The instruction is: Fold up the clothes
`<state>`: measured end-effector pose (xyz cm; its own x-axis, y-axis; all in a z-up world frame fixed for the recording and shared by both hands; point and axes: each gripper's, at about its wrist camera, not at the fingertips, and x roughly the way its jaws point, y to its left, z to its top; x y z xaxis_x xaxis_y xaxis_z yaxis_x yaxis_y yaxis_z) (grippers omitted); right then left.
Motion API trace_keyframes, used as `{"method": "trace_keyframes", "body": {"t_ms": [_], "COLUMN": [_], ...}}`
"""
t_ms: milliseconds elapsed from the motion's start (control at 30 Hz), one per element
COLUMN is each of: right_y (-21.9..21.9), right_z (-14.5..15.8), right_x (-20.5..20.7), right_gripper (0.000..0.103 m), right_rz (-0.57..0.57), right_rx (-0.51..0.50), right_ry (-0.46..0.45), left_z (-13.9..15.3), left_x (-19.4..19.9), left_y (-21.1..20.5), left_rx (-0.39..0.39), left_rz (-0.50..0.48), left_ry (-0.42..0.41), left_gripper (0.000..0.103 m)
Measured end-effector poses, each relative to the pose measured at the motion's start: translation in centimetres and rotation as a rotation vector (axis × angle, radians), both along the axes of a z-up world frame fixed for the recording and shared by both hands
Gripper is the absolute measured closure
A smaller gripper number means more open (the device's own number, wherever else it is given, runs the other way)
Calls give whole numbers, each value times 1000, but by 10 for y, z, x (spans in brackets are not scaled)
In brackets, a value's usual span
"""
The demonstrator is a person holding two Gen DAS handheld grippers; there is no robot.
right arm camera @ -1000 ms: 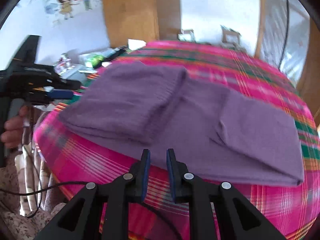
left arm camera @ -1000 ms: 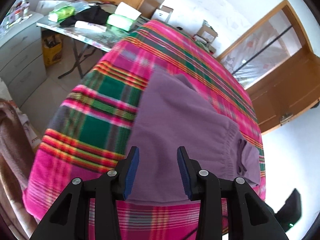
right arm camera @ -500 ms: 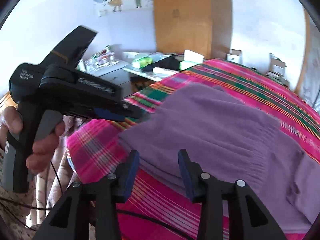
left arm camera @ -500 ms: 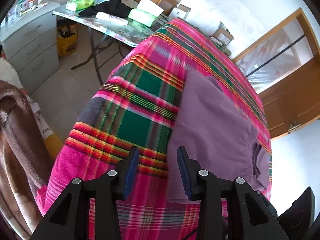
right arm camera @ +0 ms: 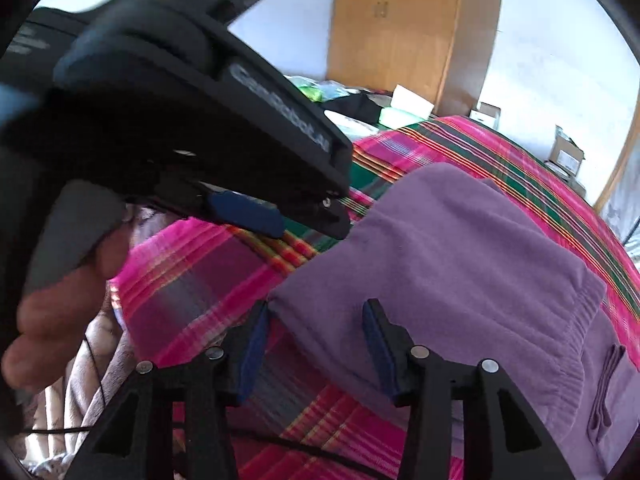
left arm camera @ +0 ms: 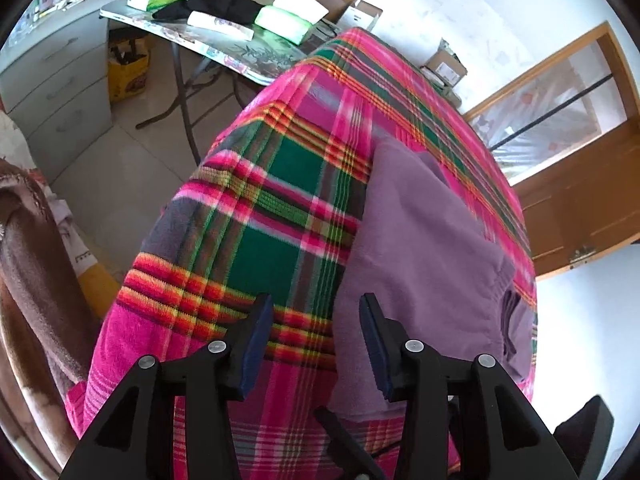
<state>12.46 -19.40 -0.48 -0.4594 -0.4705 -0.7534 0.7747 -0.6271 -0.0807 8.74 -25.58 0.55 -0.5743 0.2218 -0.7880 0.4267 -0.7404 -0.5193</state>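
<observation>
Only rightward: left hand [right arm camera: 60, 304] beside purple garment [right arm camera: 460, 264]; both jaws apart

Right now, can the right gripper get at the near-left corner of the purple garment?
Probably yes: the right gripper is open, the purple garment corner lies just ahead between its jaws, nothing between.

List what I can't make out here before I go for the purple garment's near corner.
- Purple garment: right wrist view, right end cut off by the frame edge.
- Left hand-held gripper: right wrist view, only one blue pad shows; the body hides the other.
- Garment's near edge: left wrist view, covered by the open left hand-held gripper.
- Side table clutter: too small.
</observation>
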Motion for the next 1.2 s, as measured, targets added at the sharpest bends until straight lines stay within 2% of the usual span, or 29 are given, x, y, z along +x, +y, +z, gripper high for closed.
{"method": "trace_keyframes", "body": {"t_ms": [133,200,267,433,633,833,1000,1067,1133,1200], "right_y": [-5,-6,-4,4,8,14,27,32,35,39], "right_z": [-2,-3,-1,4,9,18,26,29,32,36], "right_x": [4,6,7,8,7,6,3,4,9,19], "right_gripper": [55,59,74,87,89,89,89,89,89,89], "right_rz": [-20,-29,-34,-47,-49,-40,-40,-43,-49,-54], "right_rx": [20,24,13,-23,-70,-122,-171,-186,-200,-213], "right_ry": [35,53,64,91,109,125,120,121,119,114], "left_z": [2,3,4,-5,-8,-9,-6,2,8,10], "left_x": [-8,-13,-20,-35,-53,-72,-89,-94,-102,-109], "left_y": [-2,-2,-2,-11,-17,-10,-8,-5,-1,1], "left_rx": [20,24,24,119,213,243,249,202,194,221], "left_rz": [-4,-5,-19,-12,-26,-63,-68,-54,-84,-99], "left_ry": [7,11,24,22,33,20,18,38,60,57], "left_gripper": [56,56,55,55,55,55,55,55,55,55]}}
